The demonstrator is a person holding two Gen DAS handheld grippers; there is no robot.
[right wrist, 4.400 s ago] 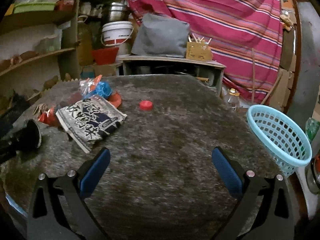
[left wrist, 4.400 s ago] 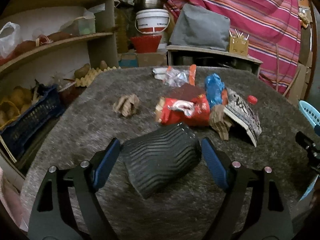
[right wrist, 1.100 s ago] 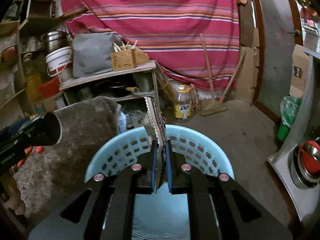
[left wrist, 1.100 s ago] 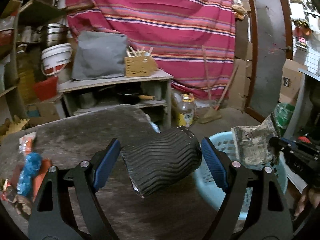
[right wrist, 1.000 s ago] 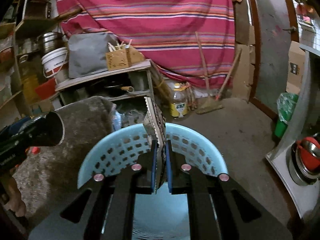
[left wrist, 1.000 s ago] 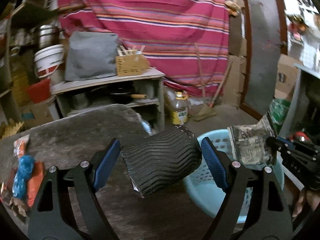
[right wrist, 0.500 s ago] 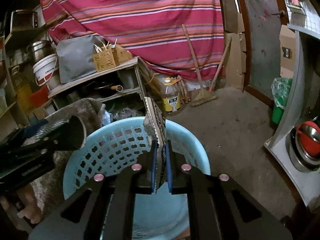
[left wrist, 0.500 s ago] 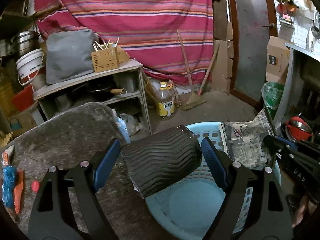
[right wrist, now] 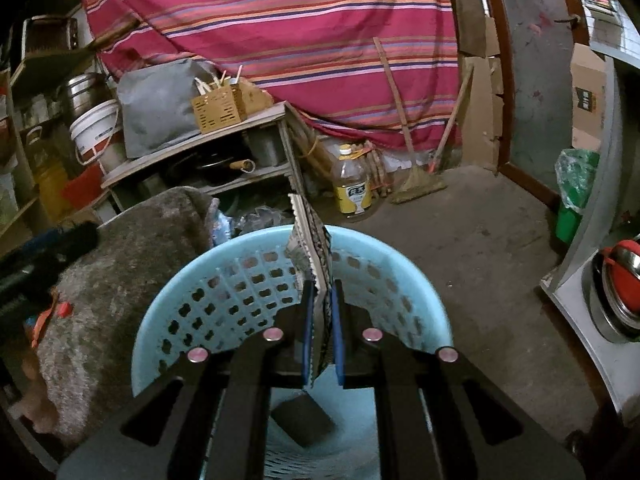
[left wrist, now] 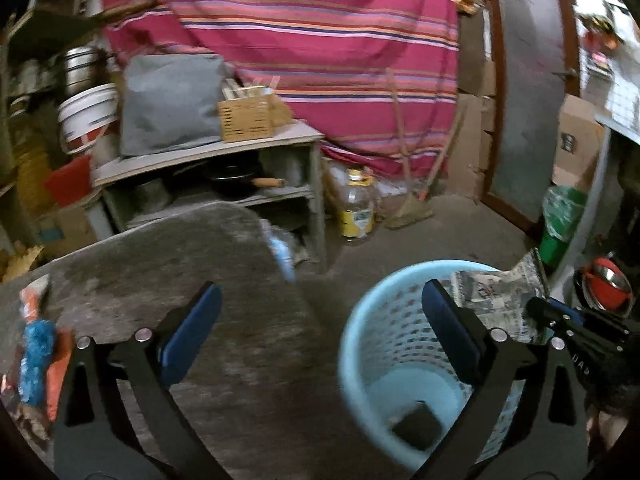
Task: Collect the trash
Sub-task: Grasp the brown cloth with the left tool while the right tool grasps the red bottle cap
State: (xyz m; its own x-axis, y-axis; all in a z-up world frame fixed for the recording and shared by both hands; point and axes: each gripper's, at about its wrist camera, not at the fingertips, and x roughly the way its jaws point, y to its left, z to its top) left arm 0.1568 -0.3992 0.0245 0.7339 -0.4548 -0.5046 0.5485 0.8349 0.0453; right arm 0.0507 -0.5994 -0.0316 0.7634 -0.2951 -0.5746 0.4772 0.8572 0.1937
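Note:
My left gripper (left wrist: 320, 332) hangs over the table edge beside the light blue basket (left wrist: 352, 344); its jaws are opening and nothing is between them. A black ribbed cup (left wrist: 416, 424) lies on the basket's floor and also shows in the right wrist view as a black ribbed cup (right wrist: 302, 420). My right gripper (right wrist: 322, 296) is shut on a flat printed packet (right wrist: 310, 236), held upright above the basket (right wrist: 180, 280). From the left wrist view that packet (left wrist: 496, 296) sits over the basket's far rim in the right gripper (left wrist: 534, 306).
The grey felt table (left wrist: 160, 264) carries a blue wrapper (left wrist: 36, 352) and an orange wrapper (left wrist: 34, 296) at its left. Behind stand a shelf unit (left wrist: 208, 156), an oil bottle (left wrist: 356, 208) and a broom (right wrist: 420, 184). A red pot (right wrist: 622, 276) sits at right.
The black cup has left my left gripper and now lies in the basket. The left jaws stand wider. The right gripper has sunk a little over the basket with the packet.

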